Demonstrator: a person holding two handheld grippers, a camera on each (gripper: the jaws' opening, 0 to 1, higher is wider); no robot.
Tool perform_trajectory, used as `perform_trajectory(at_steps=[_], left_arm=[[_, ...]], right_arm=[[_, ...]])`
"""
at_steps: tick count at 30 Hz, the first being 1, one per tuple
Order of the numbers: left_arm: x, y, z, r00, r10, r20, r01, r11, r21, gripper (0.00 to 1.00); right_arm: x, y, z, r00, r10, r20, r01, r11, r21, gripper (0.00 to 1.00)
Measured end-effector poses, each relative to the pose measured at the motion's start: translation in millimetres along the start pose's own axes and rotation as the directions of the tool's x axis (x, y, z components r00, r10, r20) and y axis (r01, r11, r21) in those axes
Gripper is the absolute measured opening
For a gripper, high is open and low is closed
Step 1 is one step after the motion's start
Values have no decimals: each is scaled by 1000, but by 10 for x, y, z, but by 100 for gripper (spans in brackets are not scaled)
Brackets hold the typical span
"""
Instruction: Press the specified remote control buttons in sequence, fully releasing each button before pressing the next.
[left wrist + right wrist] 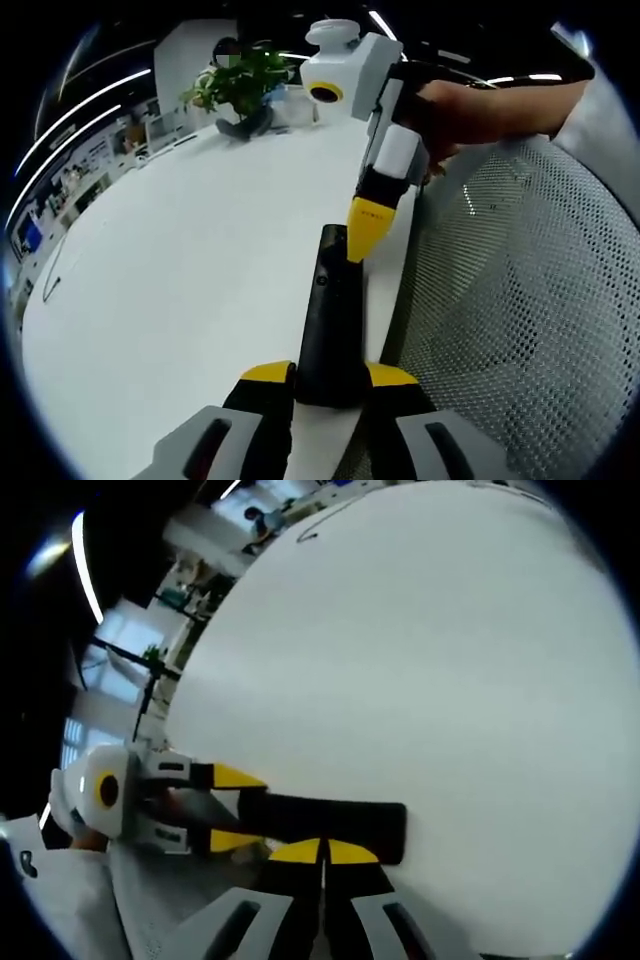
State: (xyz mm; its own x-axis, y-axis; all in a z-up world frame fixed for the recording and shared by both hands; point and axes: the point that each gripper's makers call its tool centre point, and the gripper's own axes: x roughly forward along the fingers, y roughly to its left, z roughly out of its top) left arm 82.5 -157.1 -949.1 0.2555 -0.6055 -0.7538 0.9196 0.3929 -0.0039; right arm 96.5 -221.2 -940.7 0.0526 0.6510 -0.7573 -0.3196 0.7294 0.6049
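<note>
So in the left gripper view, the white table [180,270] is taking up the whole left side, with a potted plant [240,85] sitting at its far end. The left gripper [330,378] is coming up from the bottom and clenching the near end of a black remote control [330,320], yellow tips on either side of it – the remote is lying along the table's right edge, pointing away. Right above it, the right gripper [365,235] is coming down from a person's hand [455,110], its yellow tips pinched together and touching the far end of the remote. Off to the right there's a mesh chair back [520,300].

In the right gripper view, the left gripper [238,808] is reaching in from the left and grasping one end of the remote control [330,825], which is lying crosswise near the table [420,660] edge. The right gripper [323,852] is poking up from the bottom, jaws closed tight with nothing between them – tips right against the side of the remote.
</note>
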Motion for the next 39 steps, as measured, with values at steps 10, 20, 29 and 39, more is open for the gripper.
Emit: perform_trajectory(at_steps=[10, 20, 29, 39], left_arm=[[3, -5, -3, 1000, -1, 1, 1, 1000, 9, 25], [9, -53, 16, 1000, -17, 12, 16, 1000, 26, 24], [2, -52, 13, 1000, -9, 3, 9, 1000, 15, 25], [-9, -42, -11, 1000, -3, -18, 3, 1000, 2, 25]], right_arm=[[-43, 35, 96, 999, 16, 49, -16, 1000, 3, 0], [-12, 5, 96, 999, -17, 43, 18, 999, -33, 0], [1, -20, 94, 999, -18, 42, 20, 999, -26, 0], [4, -23, 98, 999, -22, 49, 23, 1000, -18, 0]])
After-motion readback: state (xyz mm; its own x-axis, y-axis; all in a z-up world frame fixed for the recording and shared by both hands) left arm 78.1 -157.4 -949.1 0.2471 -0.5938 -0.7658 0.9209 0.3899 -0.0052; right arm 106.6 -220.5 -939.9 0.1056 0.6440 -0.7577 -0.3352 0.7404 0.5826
